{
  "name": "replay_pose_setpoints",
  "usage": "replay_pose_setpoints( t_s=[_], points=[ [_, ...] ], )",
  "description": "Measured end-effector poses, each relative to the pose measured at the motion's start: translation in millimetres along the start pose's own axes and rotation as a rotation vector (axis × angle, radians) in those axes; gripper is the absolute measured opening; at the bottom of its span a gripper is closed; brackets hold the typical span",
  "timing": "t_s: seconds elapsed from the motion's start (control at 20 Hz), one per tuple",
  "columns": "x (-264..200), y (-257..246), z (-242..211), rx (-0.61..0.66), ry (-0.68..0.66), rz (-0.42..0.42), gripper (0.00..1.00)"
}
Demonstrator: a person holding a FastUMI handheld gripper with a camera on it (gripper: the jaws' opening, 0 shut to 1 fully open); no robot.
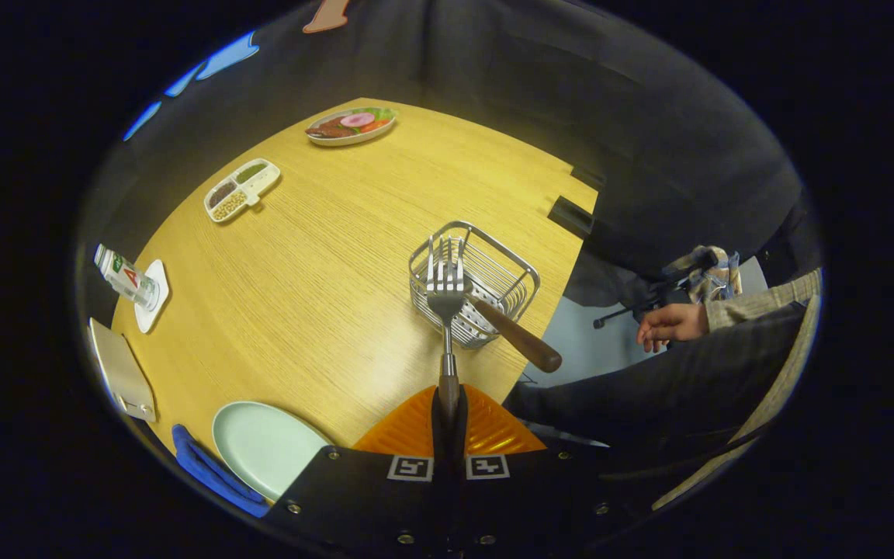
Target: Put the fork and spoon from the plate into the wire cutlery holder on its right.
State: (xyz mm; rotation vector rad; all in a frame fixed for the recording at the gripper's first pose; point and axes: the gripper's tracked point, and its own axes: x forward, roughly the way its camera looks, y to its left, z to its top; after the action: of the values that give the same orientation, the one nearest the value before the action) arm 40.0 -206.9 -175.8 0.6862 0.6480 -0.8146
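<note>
My gripper [448, 404] is shut on the fork [446, 299] by its dark handle, both fingers pressed on it. The fork points straight ahead, its steel tines over the near rim of the wire cutlery holder [493, 268]. The holder stands on the wooden table just beyond the fingers. A brown-handled utensil [521, 339], likely the spoon, leans in the holder, its handle sticking out toward the table's near right edge; its head is hidden. The pale green plate [257, 442] lies bare, left of the fingers and close by.
A blue cloth [206, 470] lies by the plate. Further left are a grey tablet-like slab [121, 373] and a bottle on a white coaster [133, 283]. A divided snack dish [241, 189] and a food plate [351, 126] sit far back. A person's hand [668, 324] rests right of the table.
</note>
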Motion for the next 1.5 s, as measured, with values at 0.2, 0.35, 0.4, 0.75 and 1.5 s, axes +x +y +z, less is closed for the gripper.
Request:
replay_pose_setpoints(
  t_s=[0.2, 0.35, 0.4, 0.75, 1.5],
  points=[
    [-2, 6, 9, 0.044, 0.082, 0.038, 0.01],
    [-10, 5, 12, 0.042, 0.166, 0.041, 0.02],
    [-12, 5, 12, 0.039, 0.199, 0.039, 0.01],
    [-15, 1, 24, 0.102, 0.356, 0.064, 0.03],
    [-11, 7, 40, 0.159, 0.447, 0.119, 0.52]
  ],
)
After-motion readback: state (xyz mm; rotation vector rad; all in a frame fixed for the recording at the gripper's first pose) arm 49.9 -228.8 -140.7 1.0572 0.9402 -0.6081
